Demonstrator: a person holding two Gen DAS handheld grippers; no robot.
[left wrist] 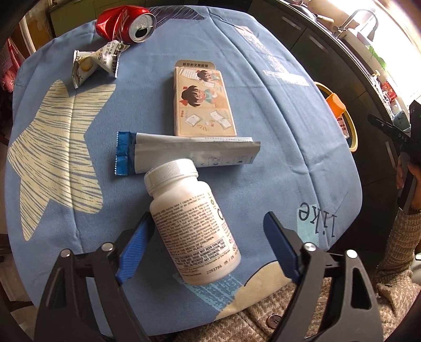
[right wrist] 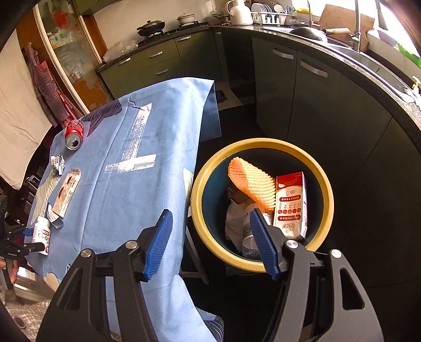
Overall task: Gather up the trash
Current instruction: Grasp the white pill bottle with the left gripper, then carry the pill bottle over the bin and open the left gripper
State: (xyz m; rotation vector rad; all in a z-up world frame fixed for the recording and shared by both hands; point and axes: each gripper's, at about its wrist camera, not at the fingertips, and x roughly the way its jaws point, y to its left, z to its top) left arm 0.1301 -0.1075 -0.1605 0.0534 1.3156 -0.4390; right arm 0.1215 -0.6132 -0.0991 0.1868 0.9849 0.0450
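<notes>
My left tool [left wrist: 208,236] straddles the bottle [left wrist: 194,223], released; my right tool [right wrist: 210,242] hangs released over the bin [right wrist: 326,189].

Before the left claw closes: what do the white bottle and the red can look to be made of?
White bottle: looks like matte opaque plastic, with a ribbed screw cap and a printed paper-like label. Red can: likely thin aluminium with a glossy painted finish, given its crushed, dented body and bare silver pull-tab top. The left claw is open around the bottle.
</notes>
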